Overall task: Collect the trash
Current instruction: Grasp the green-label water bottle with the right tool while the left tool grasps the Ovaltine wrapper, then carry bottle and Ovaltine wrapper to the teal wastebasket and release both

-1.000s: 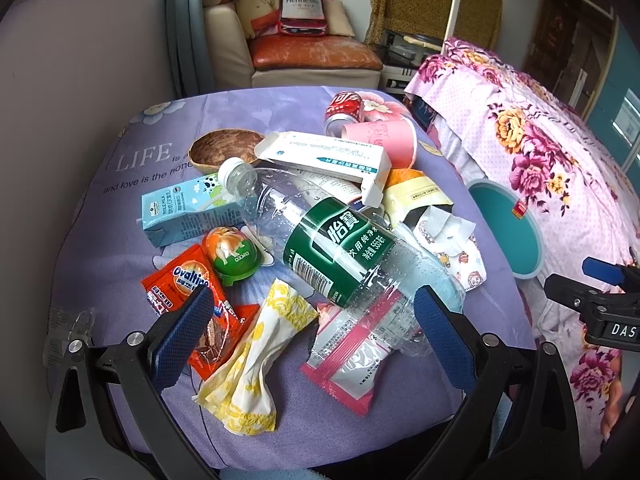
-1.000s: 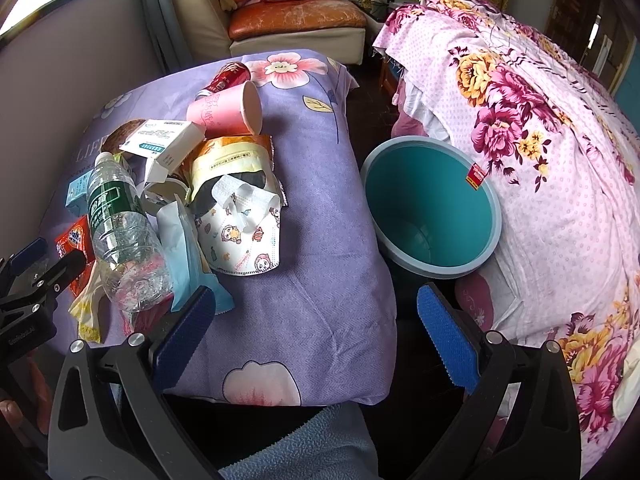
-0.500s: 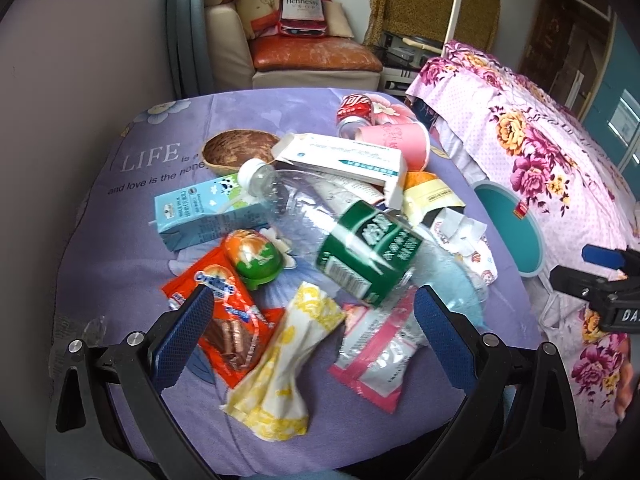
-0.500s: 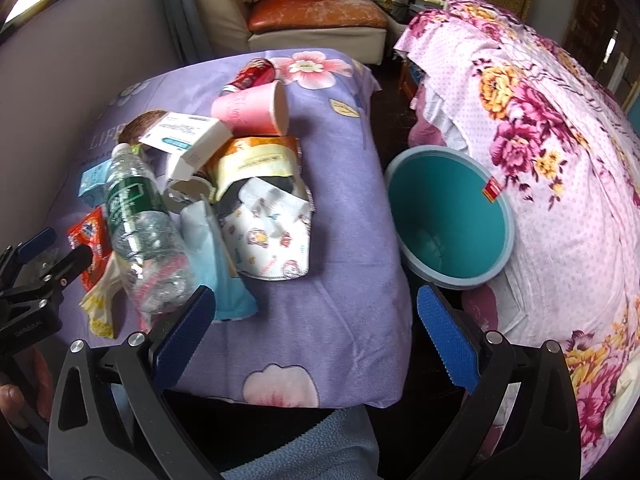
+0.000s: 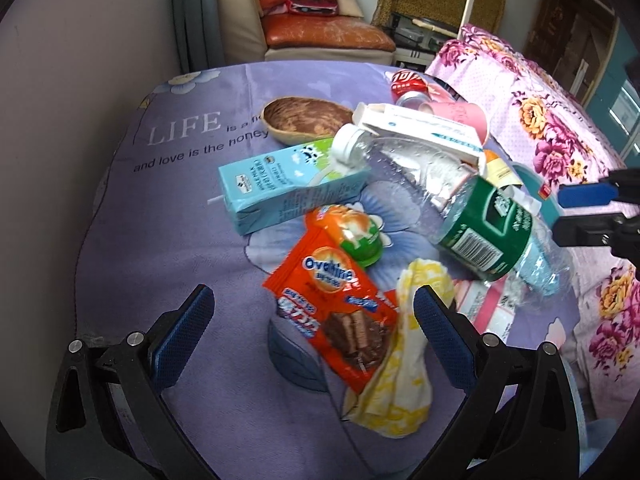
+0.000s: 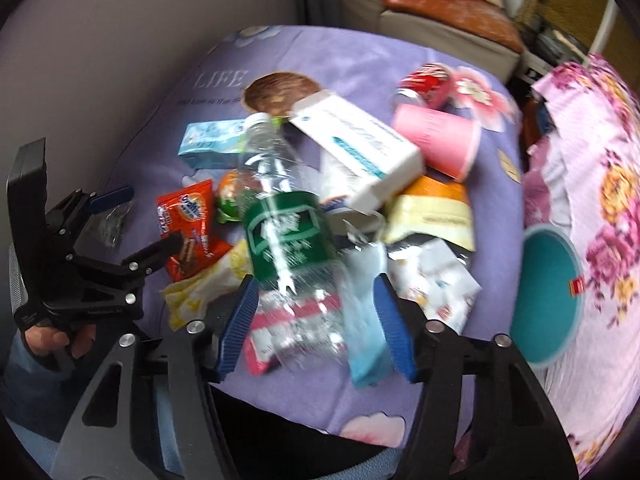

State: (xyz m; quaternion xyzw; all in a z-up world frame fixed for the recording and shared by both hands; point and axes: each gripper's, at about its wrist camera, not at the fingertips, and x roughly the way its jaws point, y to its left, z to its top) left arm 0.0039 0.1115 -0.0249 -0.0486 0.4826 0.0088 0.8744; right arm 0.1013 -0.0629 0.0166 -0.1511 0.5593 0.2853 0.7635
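Your right gripper (image 6: 316, 322) has just been closing around the clear green-labelled plastic bottle (image 6: 288, 236), pads not yet pressing; your left gripper (image 5: 312, 320) is hanging released.

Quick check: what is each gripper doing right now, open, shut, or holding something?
Left gripper: open, empty, above the orange wrapper.
Right gripper: jaws just been closing around the plastic bottle; grip not confirmed through the blur.
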